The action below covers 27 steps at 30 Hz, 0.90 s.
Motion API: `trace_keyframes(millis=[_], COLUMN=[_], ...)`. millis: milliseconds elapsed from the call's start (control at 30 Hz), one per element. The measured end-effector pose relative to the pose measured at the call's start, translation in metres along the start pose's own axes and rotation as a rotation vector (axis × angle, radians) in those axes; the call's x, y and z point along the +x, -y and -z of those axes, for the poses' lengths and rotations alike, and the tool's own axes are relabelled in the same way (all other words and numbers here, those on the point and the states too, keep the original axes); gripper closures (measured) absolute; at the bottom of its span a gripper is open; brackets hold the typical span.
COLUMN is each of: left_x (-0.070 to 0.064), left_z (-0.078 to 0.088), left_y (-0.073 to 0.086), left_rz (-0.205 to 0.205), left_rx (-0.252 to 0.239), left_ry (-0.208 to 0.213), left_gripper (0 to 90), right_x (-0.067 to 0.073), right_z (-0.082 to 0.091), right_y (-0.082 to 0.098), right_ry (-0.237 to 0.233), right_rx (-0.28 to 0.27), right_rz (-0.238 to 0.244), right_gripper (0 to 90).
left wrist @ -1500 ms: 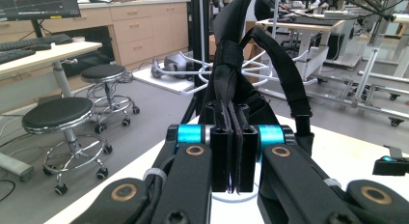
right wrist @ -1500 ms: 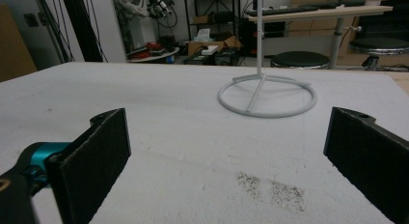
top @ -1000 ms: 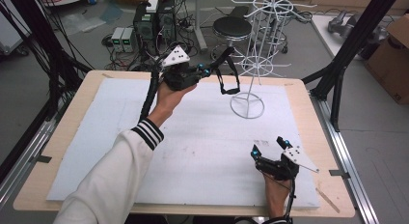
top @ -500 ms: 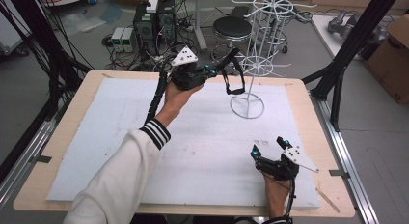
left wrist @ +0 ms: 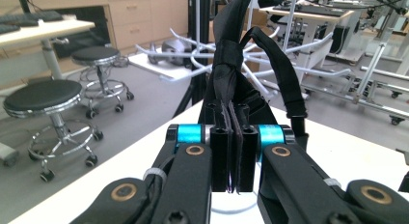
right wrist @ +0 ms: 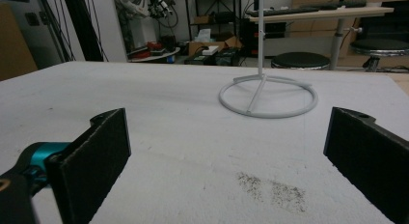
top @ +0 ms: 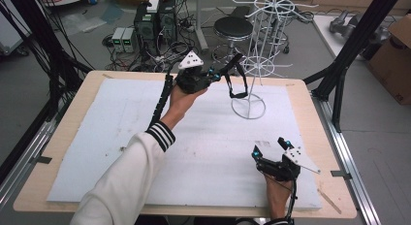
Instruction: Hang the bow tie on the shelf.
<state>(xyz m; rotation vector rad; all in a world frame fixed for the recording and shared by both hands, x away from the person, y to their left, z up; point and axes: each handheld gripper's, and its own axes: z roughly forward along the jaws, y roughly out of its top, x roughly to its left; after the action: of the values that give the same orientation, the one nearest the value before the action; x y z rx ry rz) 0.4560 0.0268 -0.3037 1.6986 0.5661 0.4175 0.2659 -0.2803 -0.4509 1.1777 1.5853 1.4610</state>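
From the high view, the left claw was raised above the far middle of the surface, borne on an arm stretched forward from the near left in a white sleeve with a striped cuff. The hand was wrapped under the tool's body, with the grey three-cornered plate on top, and the jaws pointed right towards the white wire rack. They were pinched onto a black strap, whose loop hung down just left of the rack's pole, above the rim of its ring base. The right claw rested low on the near right of the white pad, the hand behind it at the near edge, jaws pointing away from the person and spread wide with nothing between them.

In the left gripper view, the left claw had its two jaws drawn tight together on the black strap, which was folded and stood up from between the pads, one band curving off to the right. The rack's white arms spread out just behind it, and part of its ring base showed below the jaws.

In the right gripper view, the right claw lay level and close to the pad, jaws far apart and empty. The rack's ring base stood well beyond it on the white pad.
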Motion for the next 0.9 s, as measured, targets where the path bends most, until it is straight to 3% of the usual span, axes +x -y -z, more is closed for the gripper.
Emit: trace_keyframes(millis=[367,900], left_x=[-0.005,-0.009], left_z=[-0.01,-0.02], left_y=[0.011,0.018], left_rz=[-0.01,0.0], left_rx=[0.038,0.049], left_ry=[0.0,0.007], left_gripper=[87.8,87.8], right_x=[0.0,0.0], right_z=[0.0,0.0], right_y=[0.0,0.0], right_ry=[-0.002,-0.002], right_rx=[-0.001,-0.001], right_rz=[-0.002,-0.008], right_gripper=[1.4,1.4])
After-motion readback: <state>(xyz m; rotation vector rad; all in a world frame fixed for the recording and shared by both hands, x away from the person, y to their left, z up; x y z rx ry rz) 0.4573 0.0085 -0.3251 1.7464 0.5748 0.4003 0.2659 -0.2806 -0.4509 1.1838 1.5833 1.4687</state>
